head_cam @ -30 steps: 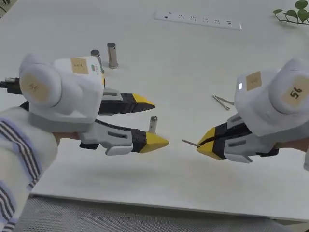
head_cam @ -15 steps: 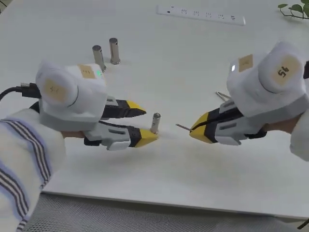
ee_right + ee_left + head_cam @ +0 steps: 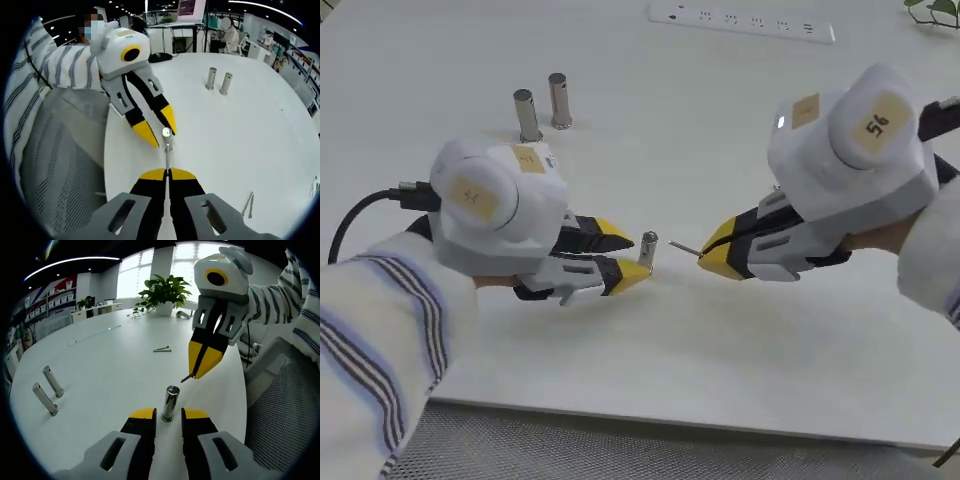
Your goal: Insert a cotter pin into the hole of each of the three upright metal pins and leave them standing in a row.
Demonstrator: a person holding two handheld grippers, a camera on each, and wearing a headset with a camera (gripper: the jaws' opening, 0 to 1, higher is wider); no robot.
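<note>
On the table [image 3: 720,340], one metal pin [image 3: 647,250] stands just before the left gripper [image 3: 628,255], the right gripper [image 3: 712,256] and its cotter pin [image 3: 685,247] just right of it, two more pins [image 3: 527,115] behind-left, a power strip [image 3: 740,20] far behind.

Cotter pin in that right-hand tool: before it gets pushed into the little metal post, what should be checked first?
1. Cotter pin gripped: ok, the right tool is shut on it, with its tip sticking out.
2. Metal pin upright: ok.
3. Metal pin steadied: not ok, it stands between the left tool's open jaws with gaps on both sides.
4. Cotter tip lined up with the pin's hole: cannot tell, the hole isn't visible.
5. Approach path: ok, a bare gap separates the tip from the pin.
6. Other two pins upright: ok, side by side farther back.
</note>
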